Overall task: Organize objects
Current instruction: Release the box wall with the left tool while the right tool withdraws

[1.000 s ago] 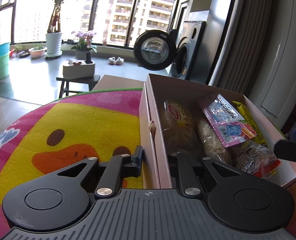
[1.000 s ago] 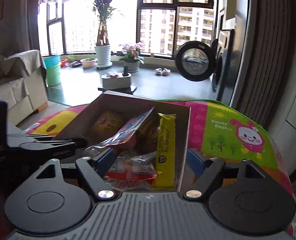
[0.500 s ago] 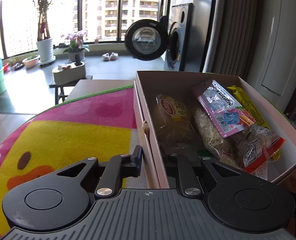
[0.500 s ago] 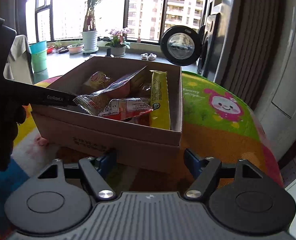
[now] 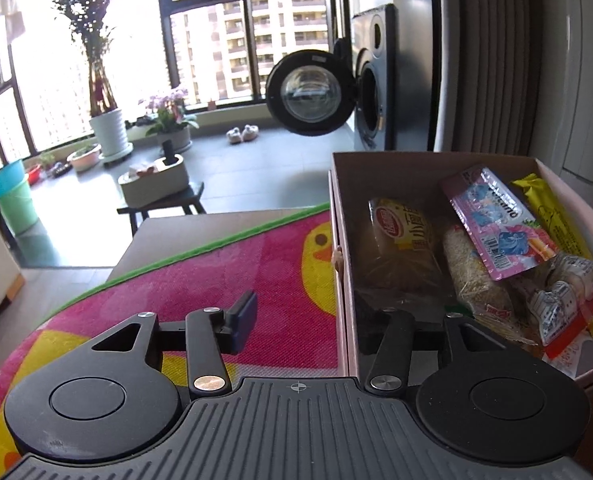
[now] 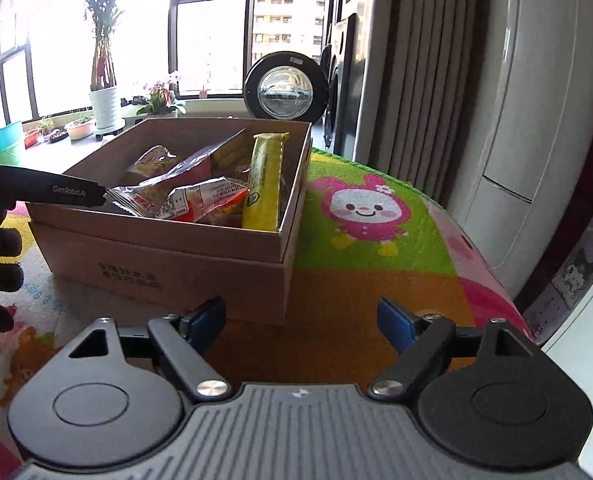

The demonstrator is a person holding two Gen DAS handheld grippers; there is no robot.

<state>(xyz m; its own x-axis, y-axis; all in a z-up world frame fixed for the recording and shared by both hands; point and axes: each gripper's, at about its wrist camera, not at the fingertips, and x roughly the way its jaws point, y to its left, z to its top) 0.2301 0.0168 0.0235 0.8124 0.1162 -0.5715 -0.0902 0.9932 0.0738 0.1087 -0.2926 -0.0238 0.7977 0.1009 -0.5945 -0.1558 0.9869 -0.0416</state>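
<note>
The box (image 6: 200, 240) sits on a cartoon mat (image 6: 376, 248), an open cardboard tray nested in a deeper base. Inside lie snack packs: a yellow bar (image 6: 265, 178) along the right wall, a pink pouch (image 5: 496, 224) propped across the middle, a bread pack (image 5: 402, 236) at the far left, and a red-edged wrapper (image 5: 568, 308) nearest the front.

The left gripper (image 5: 302, 320) stands open and straddles the box's left wall, one finger outside over the mat, the other inside the tray; it grips nothing. From the right wrist view its arm reaches over the box's left rim.

The right gripper (image 6: 300, 320) is wide open and empty, low over the mat just in front of the box's near right corner.

Beyond are a washing machine (image 5: 368, 96) with its door open, potted plants (image 5: 104, 92) and tall windows.
</note>
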